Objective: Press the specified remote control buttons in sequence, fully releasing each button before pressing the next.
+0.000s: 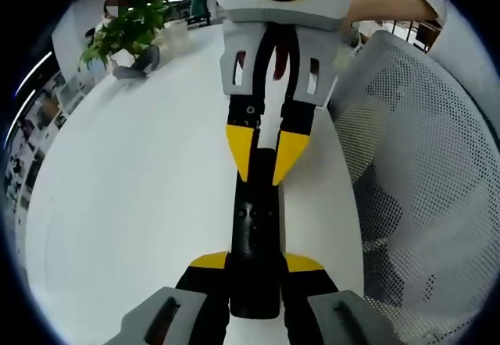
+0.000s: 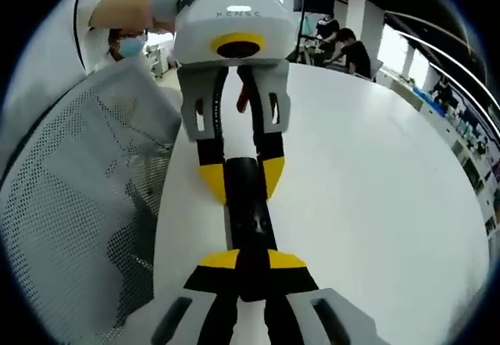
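- Black remote control [image 1: 254,243] lies flat on the white table [image 1: 141,204], long axis running between the two grippers, near the table edge beside a white mesh chair [image 1: 422,173].
- Left gripper [image 1: 256,271], in the left gripper view: yellow-tipped jaws sit on either side of the remote's near end, clenched on it by the look of it. Probably bracing the remote so it doesn't slide or tip under a press.
- Right gripper [image 2: 251,265], in the right gripper view: its jaws flank the other end of the same remote [image 2: 251,204], tips touching or just beside the body. Looks closed around it, not a loose hover.
- Each gripper shows up at the far end of the other's view: the right gripper [image 1: 264,154] comes in from the top of the left gripper view, with tips close together over the remote's far part.
- Buttons are too small and dark to read; can't tell which one, if any, is pressed right now.
- Judgement: held from both ends to steady and line up before a press. A tip would have to free up to poke a button.
- Potted plant [image 1: 129,33] at the far left of the table, well apart. People seated at far desks [image 2: 351,44].
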Action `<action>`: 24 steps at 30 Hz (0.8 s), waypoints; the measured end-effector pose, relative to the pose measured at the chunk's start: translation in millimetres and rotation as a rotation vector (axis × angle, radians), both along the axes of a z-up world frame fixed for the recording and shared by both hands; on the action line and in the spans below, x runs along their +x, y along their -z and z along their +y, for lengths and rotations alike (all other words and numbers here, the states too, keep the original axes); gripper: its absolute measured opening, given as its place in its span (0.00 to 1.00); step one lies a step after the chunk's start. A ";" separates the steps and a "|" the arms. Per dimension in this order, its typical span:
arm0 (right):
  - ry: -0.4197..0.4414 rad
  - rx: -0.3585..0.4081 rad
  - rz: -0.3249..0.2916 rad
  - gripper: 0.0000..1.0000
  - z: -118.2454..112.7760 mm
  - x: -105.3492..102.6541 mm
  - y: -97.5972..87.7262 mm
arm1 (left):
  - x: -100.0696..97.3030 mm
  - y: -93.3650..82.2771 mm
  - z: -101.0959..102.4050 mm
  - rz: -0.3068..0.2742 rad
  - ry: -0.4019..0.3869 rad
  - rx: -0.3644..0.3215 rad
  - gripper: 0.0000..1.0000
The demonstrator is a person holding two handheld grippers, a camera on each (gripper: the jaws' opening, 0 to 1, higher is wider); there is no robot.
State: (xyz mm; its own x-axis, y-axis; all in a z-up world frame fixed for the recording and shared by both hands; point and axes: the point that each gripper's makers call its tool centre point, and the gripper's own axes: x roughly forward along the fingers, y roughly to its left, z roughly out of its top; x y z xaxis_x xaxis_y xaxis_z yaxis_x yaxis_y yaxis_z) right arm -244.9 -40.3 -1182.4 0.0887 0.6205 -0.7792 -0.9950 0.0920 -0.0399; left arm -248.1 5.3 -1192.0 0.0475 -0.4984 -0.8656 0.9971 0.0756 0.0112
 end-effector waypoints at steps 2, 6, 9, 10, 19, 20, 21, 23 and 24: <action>0.000 0.004 0.013 0.11 0.1 0.3 0.3 | 0.1 0.0 0.0 0.000 -0.002 0.001 0.24; -0.034 -0.010 0.015 0.10 2.3 -1.5 1.2 | 0.5 0.3 0.2 0.003 0.001 -0.003 0.24; -0.027 -0.020 0.062 0.09 2.5 0.3 1.6 | 0.4 0.2 -0.1 0.000 0.002 0.002 0.24; -0.023 -0.028 0.074 0.09 2.7 0.9 1.9 | 0.1 0.3 -0.4 -0.004 0.006 0.008 0.24; -0.009 -0.176 0.052 0.08 5.3 0.4 3.0 | 0.6 0.7 -0.7 -0.005 0.056 0.013 0.24; -0.035 -0.167 0.023 0.08 5.6 0.2 2.4 | 0.7 0.7 -0.7 -0.004 0.055 0.012 0.24; -0.073 -0.145 -0.018 0.08 6.6 -0.2 2.0 | 0.5 1.0 -0.4 -0.005 0.056 0.012 0.24; -0.074 -0.082 -0.040 0.08 7.9 -0.4 1.2 | 0.4 1.0 -0.2 -0.006 0.057 0.008 0.24; -0.054 -0.045 -0.033 0.08 7.4 -0.6 1.0 | 0.5 0.9 0.0 -0.005 0.055 0.004 0.24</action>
State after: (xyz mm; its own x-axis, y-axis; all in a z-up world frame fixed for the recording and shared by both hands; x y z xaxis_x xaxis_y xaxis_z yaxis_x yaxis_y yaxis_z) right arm -245.5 -32.9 -1183.4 0.0821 0.5894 -0.8037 -0.9965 0.0355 -0.0757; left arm -247.5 5.3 -1192.9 0.0242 -0.4967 -0.8676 0.9997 0.0206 0.0161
